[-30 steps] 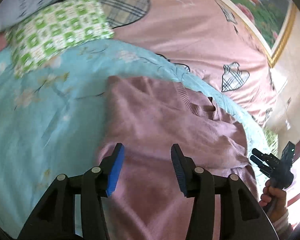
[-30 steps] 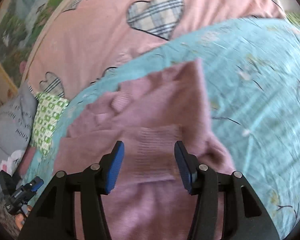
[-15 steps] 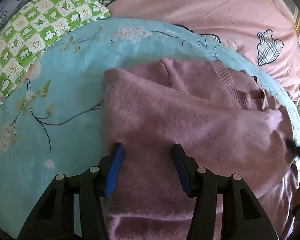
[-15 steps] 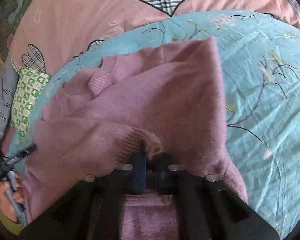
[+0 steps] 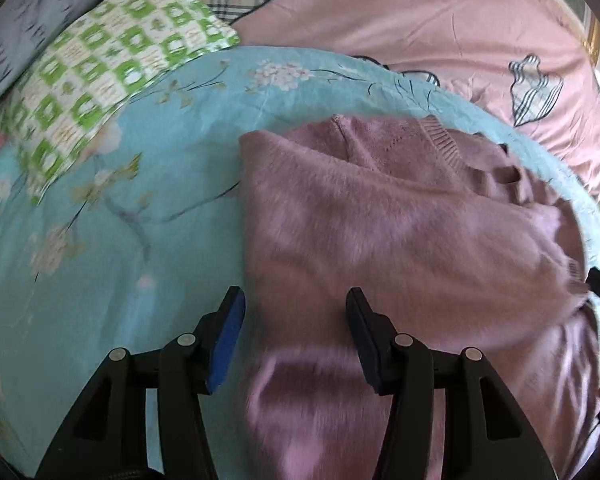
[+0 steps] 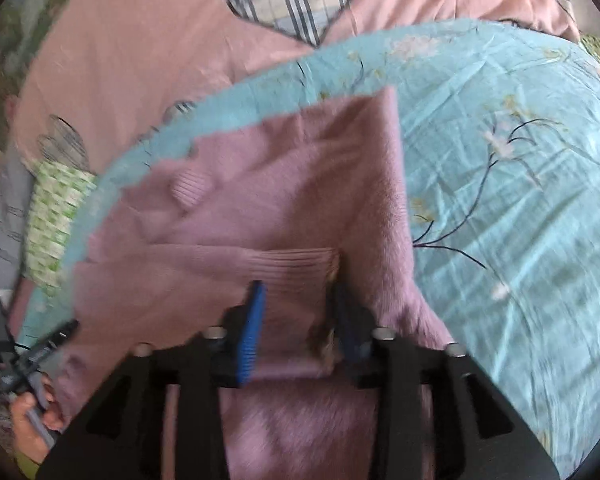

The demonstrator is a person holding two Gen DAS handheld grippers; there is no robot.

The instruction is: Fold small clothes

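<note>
Here the mauve sweater (image 5: 400, 240) lies folded on the teal floral sheet (image 5: 100, 220). The left gripper (image 5: 294, 320) is opening over its nine-o'clock edge; the right gripper (image 6: 296, 308) is opening, the ribbed cuff (image 6: 292, 266) between its jaws.

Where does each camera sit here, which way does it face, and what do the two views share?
Left wrist: on the left gripper, angled down at the pink sweater and its left edge; jaws opening, pads off the knit; the right gripper's tip shows at the right edge.
Right wrist: on the right gripper, angled down at a ribbed cuff between its opening jaws; a hand shows low on the left.
Shared: sweater, teal floral sheet, green checked pillow.
</note>
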